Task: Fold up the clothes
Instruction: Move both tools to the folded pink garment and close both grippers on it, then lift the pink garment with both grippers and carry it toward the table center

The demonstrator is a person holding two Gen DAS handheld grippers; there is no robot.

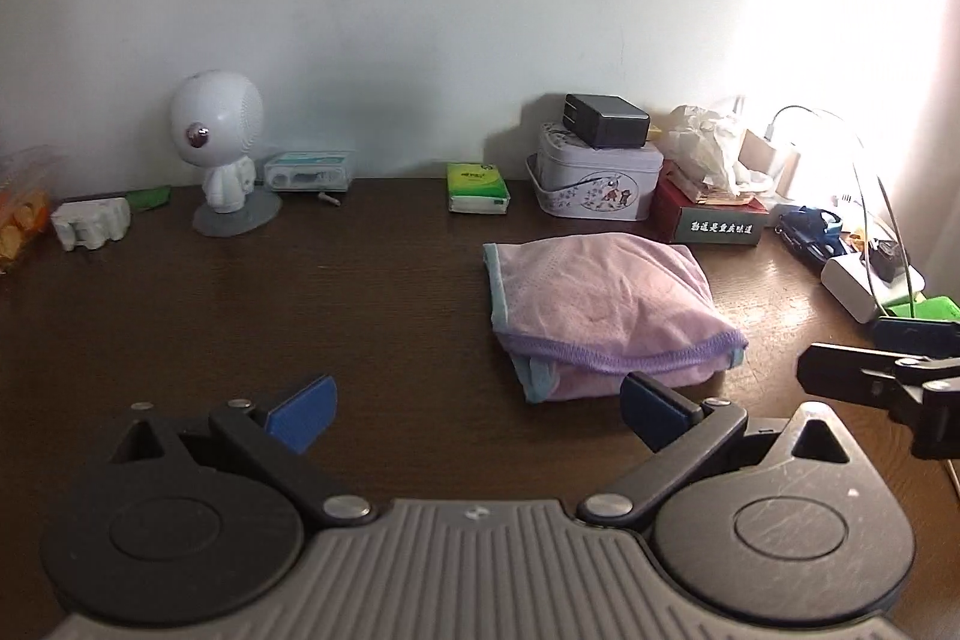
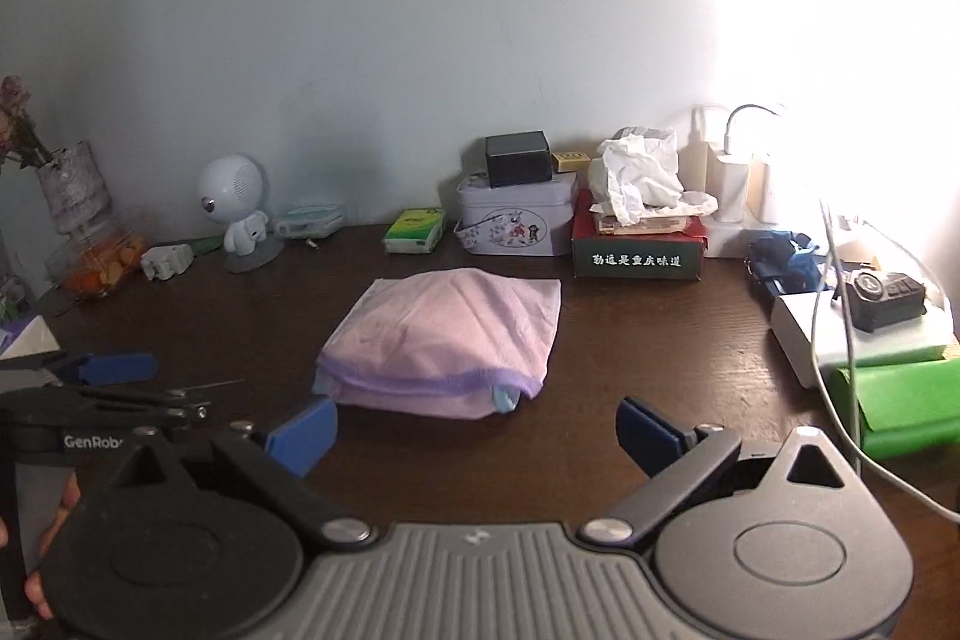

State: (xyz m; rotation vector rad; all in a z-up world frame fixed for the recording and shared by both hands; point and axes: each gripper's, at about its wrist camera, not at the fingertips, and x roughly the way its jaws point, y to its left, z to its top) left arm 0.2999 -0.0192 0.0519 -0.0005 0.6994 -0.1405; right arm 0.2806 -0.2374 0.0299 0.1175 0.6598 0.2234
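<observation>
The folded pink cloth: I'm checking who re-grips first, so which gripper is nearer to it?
Right, slightly. The right gripper sits open directly in front of the folded pink cloth; the left gripper is open too, offset to its left.

Both wrist views angled down, sharing desk (image 1: 360, 292)

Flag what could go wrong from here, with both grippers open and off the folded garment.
1. The folded pink garment bulges and its top flap looks loose along the purple hem; unheld, it may spring open.
2. The left gripper and right gripper sit close together, so a regrasp might make them bump.
3. A white cable hangs just right of the right gripper and could snag.
</observation>
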